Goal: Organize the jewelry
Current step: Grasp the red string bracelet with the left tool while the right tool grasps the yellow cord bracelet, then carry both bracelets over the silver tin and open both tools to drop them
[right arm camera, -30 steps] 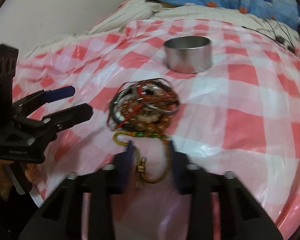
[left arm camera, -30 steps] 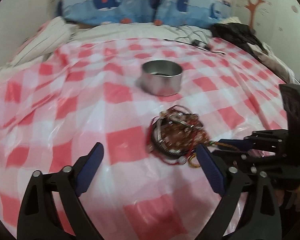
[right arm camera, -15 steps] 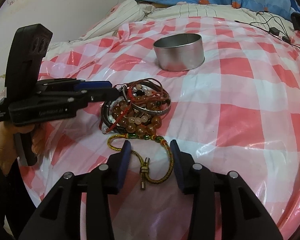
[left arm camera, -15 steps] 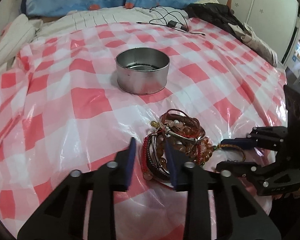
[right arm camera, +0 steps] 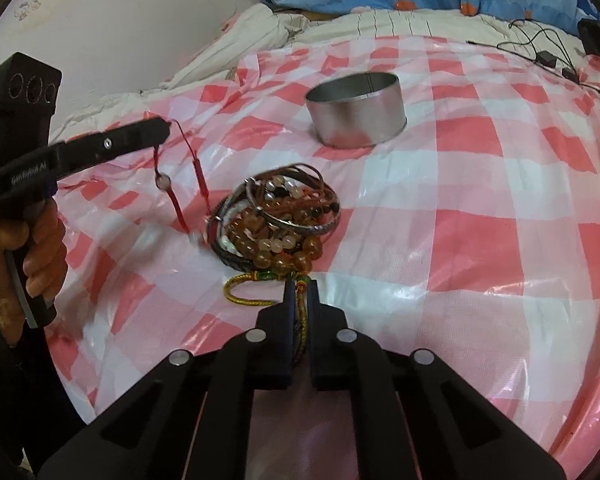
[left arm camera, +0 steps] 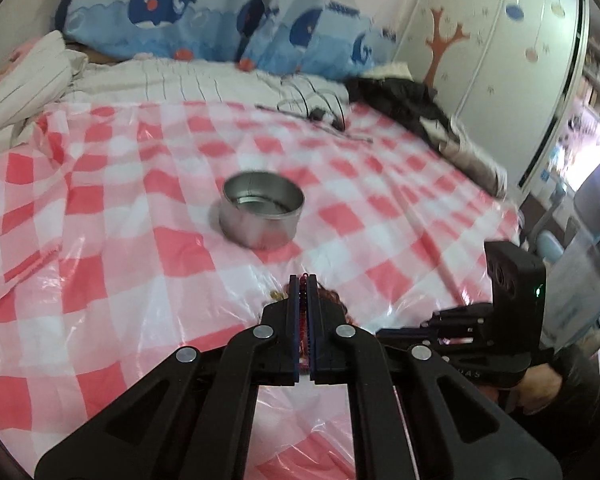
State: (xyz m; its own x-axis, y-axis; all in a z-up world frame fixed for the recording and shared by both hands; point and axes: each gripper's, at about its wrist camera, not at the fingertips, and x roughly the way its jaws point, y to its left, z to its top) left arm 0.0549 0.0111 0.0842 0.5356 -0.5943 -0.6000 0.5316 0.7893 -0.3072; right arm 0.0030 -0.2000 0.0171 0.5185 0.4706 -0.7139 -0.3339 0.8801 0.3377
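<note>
A pile of bead bracelets and bangles (right arm camera: pixel 278 226) lies on the red-and-white checked plastic sheet (right arm camera: pixel 480 216). A round metal tin (right arm camera: pixel 356 109) stands beyond it, also in the left wrist view (left arm camera: pixel 262 210). My left gripper (right arm camera: pixel 164 126) is shut on a red cord bracelet (right arm camera: pixel 178 194) and holds it lifted, its lower end still at the pile; the cord shows between my left fingers (left arm camera: pixel 303 280). My right gripper (right arm camera: pixel 300 286) is shut on a yellow-green cord bracelet (right arm camera: pixel 246 290) at the pile's near edge.
The sheet covers a bed. Whale-print pillows (left arm camera: pixel 204 12) and striped bedding (right arm camera: pixel 380 20) lie at the far end. Black cables and an adapter (right arm camera: pixel 544 54) lie at the back right. Dark clothes (left arm camera: pixel 408 96) lie by the wardrobe.
Both grippers closed. The left one shut on the red cord bracelet and lifted it up from the pile. The right one shut on the yellow-green cord bracelet.
</note>
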